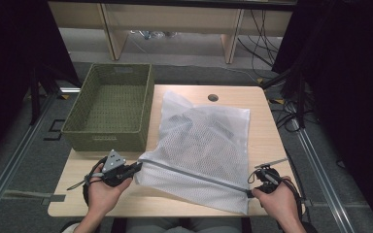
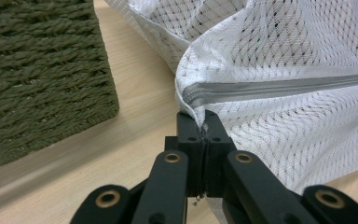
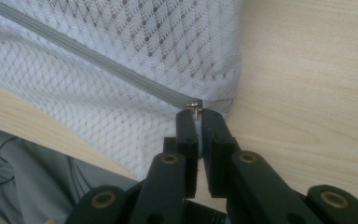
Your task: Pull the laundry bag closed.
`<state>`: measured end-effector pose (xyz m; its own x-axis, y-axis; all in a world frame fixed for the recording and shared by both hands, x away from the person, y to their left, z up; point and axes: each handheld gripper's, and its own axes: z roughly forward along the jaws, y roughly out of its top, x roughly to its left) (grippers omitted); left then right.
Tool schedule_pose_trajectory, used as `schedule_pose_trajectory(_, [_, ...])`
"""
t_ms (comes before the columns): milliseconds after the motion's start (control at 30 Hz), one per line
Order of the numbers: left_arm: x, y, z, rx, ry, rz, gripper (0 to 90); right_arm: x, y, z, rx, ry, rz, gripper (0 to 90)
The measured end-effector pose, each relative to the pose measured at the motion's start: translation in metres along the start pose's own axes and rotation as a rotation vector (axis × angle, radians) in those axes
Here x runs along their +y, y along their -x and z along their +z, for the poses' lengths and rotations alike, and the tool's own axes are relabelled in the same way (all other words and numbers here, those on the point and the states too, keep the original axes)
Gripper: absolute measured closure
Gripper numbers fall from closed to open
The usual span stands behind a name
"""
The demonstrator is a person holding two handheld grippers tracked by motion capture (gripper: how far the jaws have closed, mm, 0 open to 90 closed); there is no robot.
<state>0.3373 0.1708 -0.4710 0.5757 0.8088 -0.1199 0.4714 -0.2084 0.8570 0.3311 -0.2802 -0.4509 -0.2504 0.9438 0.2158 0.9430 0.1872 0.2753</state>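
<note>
**Inspector:** Report the grippers, please.

**Assistant:** The left gripper (image 2: pixel 204 122) is pinching the corner of the white mesh laundry bag (image 1: pixel 201 145) at the closed end of its grey zipper (image 2: pixel 279 87), jaws clenched on the fabric. The right gripper (image 3: pixel 196 113) is gripping the small metal zipper pull (image 3: pixel 194 106) at the opposite end, jaws nearly together on it.

**Inspector:** Where is the bag lying?

**Assistant:** It is lying flat on the wooden table (image 1: pixel 260 121), reaching from the middle towards the near edge, with the zipper running along its near side between the two grippers. A green woven basket (image 1: pixel 110 107) is standing at the table's far-left corner, just beside the bag.

**Inspector:** Progress?

**Assistant:** I am judging the zipper to be fully shut along its length, with the slider sitting at the bag's near-right corner. Whether closing is ending or opening is starting, I cannot tell. The basket is holding nothing.

**Inspector:** Condition of the bag?

**Assistant:** Dark clothing is showing through the mesh; the fabric is bulging softly and wrinkling near the left grip.
</note>
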Motion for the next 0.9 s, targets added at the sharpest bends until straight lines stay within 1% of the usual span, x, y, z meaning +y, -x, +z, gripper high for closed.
schedule_pose_trajectory(33, [0.0,0.001,0.0,0.002,-0.006,0.01,88.5,0.0,0.0,0.0,-0.004,0.002,-0.001,87.1])
schedule_pose_trajectory(67, [-0.001,0.002,0.002,-0.001,-0.01,0.001,88.5,0.001,0.0,0.0,-0.021,0.008,-0.005,87.0])
schedule_pose_trajectory(100, [-0.002,0.003,0.003,-0.001,-0.021,0.012,88.5,0.001,-0.001,0.0,-0.033,0.002,0.0,87.0])
schedule_pose_trajectory(133, [-0.002,0.003,0.003,-0.001,-0.021,0.012,88.5,0.001,-0.001,0.0,-0.033,0.002,0.0,87.0])
schedule_pose_trajectory(167, [-0.003,0.005,0.005,-0.014,-0.028,0.017,88.5,0.003,0.002,0.0,-0.046,0.012,-0.016,87.0])
schedule_pose_trajectory(200, [-0.003,0.005,0.005,-0.014,-0.028,0.017,88.4,0.003,0.002,0.0,-0.046,0.012,-0.016,87.0])
schedule_pose_trajectory(233, [-0.003,0.006,0.006,-0.006,-0.05,0.034,88.4,0.004,0.001,0.0,-0.067,0.012,-0.003,86.9])
schedule_pose_trajectory(267, [-0.003,0.006,0.006,-0.006,-0.05,0.034,88.4,0.004,0.001,0.0,-0.067,0.012,-0.003,86.9])
schedule_pose_trajectory(300, [-0.004,0.007,0.008,-0.019,-0.046,0.031,88.4,0.005,0.001,-0.001,-0.067,0.014,-0.005,86.9])
schedule_pose_trajectory(333, [-0.005,0.008,0.01,-0.026,-0.064,0.048,88.3,0.007,0.001,-0.001,-0.094,0.014,-0.012,86.9])
schedule_pose_trajectory(367, [-0.005,0.008,0.01,-0.026,-0.064,0.048,88.2,0.007,0.001,-0.001,-0.094,0.014,-0.012,86.9])
schedule_pose_trajectory(400, [-0.005,0.01,0.011,-0.029,-0.078,0.057,88.2,0.008,0.0,-0.001,-0.101,0.002,0.014,86.9])
schedule_pose_trajectory(433, [-0.006,0.01,0.012,-0.044,-0.077,0.054,88.2,0.009,0.001,-0.001,-0.107,0.009,0.009,86.9])
schedule_pose_trajectory(467, [-0.007,0.012,0.014,-0.054,-0.081,0.055,88.1,0.012,0.004,-0.002,-0.115,0.014,0.018,86.8])
schedule_pose_trajectory(500, [-0.007,0.012,0.014,-0.054,-0.081,0.055,88.0,0.012,0.004,-0.002,-0.115,0.014,0.018,86.8])
schedule_pose_trajectory(533, [-0.007,0.013,0.016,-0.061,-0.111,0.079,87.9,0.014,0.007,-0.003,-0.13,0.021,0.017,86.8])
schedule_pose_trajectory(567, [-0.007,0.013,0.016,-0.061,-0.111,0.079,87.9,0.014,0.007,-0.003,-0.13,0.021,0.017,86.8])
schedule_pose_trajectory(600, [-0.008,0.016,0.018,-0.072,-0.107,0.068,87.8,0.017,0.009,-0.003,-0.142,0.023,0.022,86.8])
schedule_pose_trajectory(633, [-0.01,0.015,0.02,-0.075,-0.119,0.08,87.8,0.017,0.009,-0.003,-0.142,0.023,0.022,86.8])
schedule_pose_trajectory(667, [-0.011,0.016,0.021,-0.078,-0.123,0.085,87.7,0.019,0.01,-0.003,-0.155,0.029,0.016,86.8])
schedule_pose_trajectory(700, [-0.012,0.015,0.023,-0.076,-0.145,0.104,87.4,0.021,0.011,-0.001,-0.169,0.024,0.011,86.8])
schedule_pose_trajectory(733, [-0.013,0.015,0.025,-0.076,-0.15,0.101,87.4,0.022,0.011,-0.001,-0.181,0.025,0.017,86.8])
schedule_pose_trajectory(767, [-0.013,0.015,0.025,-0.076,-0.15,0.101,87.3,0.022,0.011,-0.001,-0.181,0.025,0.017,86.8])
schedule_pose_trajectory(800, [-0.015,0.015,0.027,-0.078,-0.162,0.095,87.1,0.023,0.01,0.0,-0.19,0.028,-0.005,86.7])
schedule_pose_trajectory(833, [-0.015,0.015,0.027,-0.078,-0.162,0.095,86.9,0.023,0.01,0.0,-0.19,0.028,-0.005,86.7])
schedule_pose_trajectory(867, [-0.015,0.015,0.027,-0.081,-0.166,0.101,86.6,0.022,0.008,0.001,-0.191,0.034,-0.029,86.5])
schedule_pose_trajectory(900, [-0.015,0.014,0.028,-0.082,-0.175,0.102,86.3,0.022,0.006,0.001,-0.199,0.03,-0.037,86.1])
